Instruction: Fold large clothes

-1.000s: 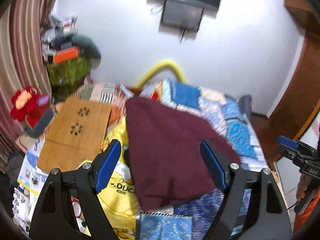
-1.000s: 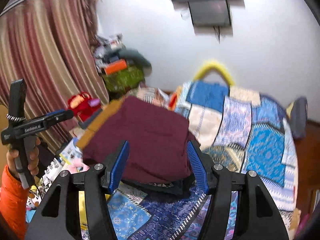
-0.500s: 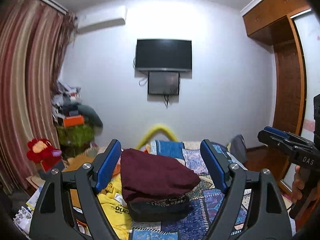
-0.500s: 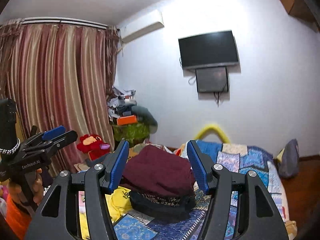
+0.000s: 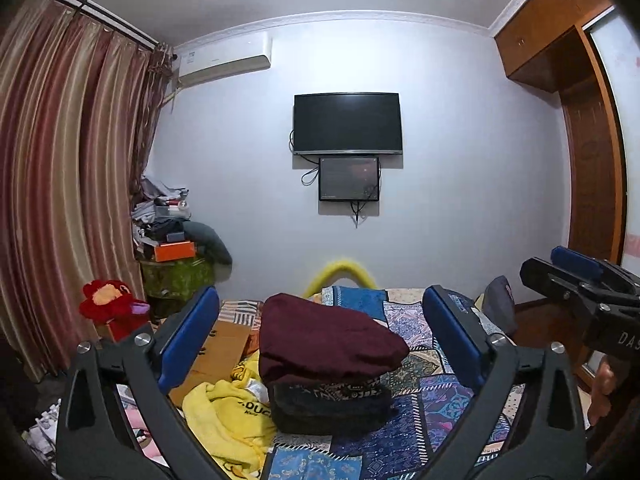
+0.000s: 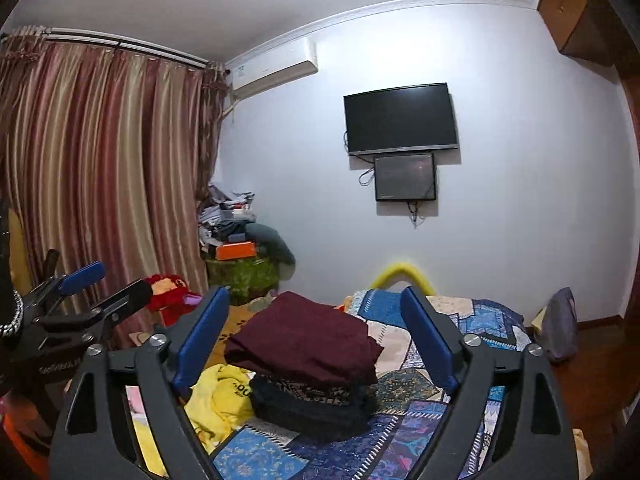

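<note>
A folded maroon garment (image 5: 324,340) lies on top of a stack of folded dark clothes (image 5: 332,404) on the bed; it also shows in the right wrist view (image 6: 304,344), over the dark stack (image 6: 312,404). My left gripper (image 5: 320,344) is open and empty, held back from the stack. My right gripper (image 6: 316,348) is open and empty too, also back from the stack. Each gripper shows at the edge of the other's view: the right one (image 5: 580,276) and the left one (image 6: 92,292).
A crumpled yellow garment (image 5: 228,412) lies left of the stack on the patchwork bedspread (image 5: 420,400). A wooden board (image 5: 216,352), a red plush toy (image 5: 108,304) and a cluttered pile (image 5: 172,240) sit at left. A TV (image 5: 347,123) hangs on the far wall.
Both grippers have pulled back and tilted up from the maroon garment, which stays on the stack. The view went from the bed close up to the whole room.
</note>
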Action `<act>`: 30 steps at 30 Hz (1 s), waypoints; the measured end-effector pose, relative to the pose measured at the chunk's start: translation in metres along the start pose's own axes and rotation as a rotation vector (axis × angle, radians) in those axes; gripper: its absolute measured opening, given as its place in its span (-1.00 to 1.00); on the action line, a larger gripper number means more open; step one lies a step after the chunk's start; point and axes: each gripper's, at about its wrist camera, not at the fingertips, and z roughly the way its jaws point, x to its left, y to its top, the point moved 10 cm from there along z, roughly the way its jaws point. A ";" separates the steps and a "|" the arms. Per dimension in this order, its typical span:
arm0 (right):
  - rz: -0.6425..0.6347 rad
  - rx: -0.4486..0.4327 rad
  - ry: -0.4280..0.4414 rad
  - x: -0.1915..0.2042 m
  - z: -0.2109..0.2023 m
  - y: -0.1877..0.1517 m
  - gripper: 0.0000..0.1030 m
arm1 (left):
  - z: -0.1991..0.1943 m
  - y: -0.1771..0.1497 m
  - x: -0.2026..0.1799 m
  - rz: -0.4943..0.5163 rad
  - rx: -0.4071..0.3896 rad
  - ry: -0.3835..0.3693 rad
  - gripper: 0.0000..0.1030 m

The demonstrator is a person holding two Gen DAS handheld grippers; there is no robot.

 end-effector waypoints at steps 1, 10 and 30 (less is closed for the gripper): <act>0.008 0.007 0.003 0.000 0.001 -0.001 0.70 | -0.001 -0.002 0.000 -0.004 0.002 -0.004 0.99; -0.019 0.056 0.017 0.005 0.005 -0.011 0.70 | 0.001 -0.016 0.000 -0.024 0.022 -0.017 0.99; 0.010 0.090 0.010 -0.006 -0.005 -0.022 0.70 | 0.007 -0.029 0.000 -0.013 0.045 -0.016 0.99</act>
